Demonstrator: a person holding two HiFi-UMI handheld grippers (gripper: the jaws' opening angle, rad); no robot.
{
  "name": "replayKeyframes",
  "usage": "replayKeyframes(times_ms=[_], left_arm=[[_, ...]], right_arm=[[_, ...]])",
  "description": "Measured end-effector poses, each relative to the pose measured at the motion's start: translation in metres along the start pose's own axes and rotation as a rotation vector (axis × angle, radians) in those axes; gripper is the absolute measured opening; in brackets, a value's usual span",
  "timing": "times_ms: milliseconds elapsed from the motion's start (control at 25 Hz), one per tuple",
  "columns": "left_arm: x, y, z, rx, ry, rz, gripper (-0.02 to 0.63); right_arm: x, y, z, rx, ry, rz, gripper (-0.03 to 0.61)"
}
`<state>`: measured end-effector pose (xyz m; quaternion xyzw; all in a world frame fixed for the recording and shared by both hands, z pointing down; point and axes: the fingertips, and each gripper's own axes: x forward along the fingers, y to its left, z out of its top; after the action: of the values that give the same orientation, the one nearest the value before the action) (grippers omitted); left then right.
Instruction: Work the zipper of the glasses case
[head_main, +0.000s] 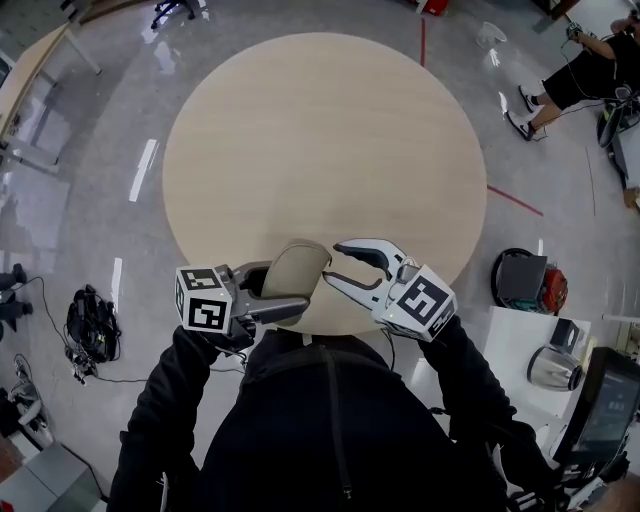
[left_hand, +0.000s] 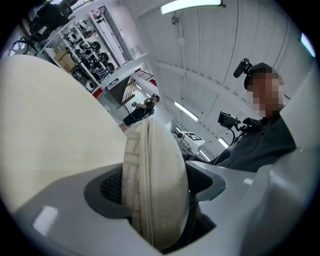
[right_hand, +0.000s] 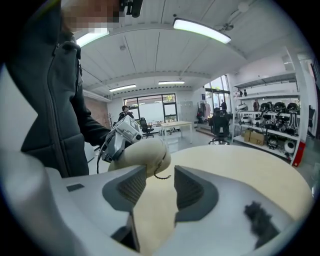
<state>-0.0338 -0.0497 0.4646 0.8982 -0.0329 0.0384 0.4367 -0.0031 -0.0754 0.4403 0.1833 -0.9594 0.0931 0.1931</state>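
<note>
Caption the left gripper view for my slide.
Left hand-held gripper clamps the beige glasses case, zipper seam facing the camera.

You're in a lab-like workshop: a glossy grey floor (head_main: 80, 190) marked with red tape lines (head_main: 515, 200), white metal shelving (right_hand: 270, 125) stacked with gear, long ceiling strip lights (right_hand: 201, 30), black office chairs (right_hand: 220, 125), loose black cables (head_main: 90, 325).

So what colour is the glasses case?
Cream, off-white; the glasses case shows best in the left gripper view.

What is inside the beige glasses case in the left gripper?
Nothing inside shows. The beige oval glasses case, held by the left gripper, looks zipped shut along the edge in view, so its shell covers any contents.
</note>
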Motion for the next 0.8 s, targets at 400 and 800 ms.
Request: replayKeyframes(times_ms=[400,800], left_arm=[[0.003,-0.007,-0.001,-0.024,-0.003,-0.023,0.348],[0.005,-0.014,0.002,-0.168,-0.001,-0.100,0.345]], right_arm=[[-0.004,-0.004,-0.002,-0.034,0.016,-0.060,0.081],[-0.013,-0.003,0.004,-0.111,0.015,-0.156,0.012]])
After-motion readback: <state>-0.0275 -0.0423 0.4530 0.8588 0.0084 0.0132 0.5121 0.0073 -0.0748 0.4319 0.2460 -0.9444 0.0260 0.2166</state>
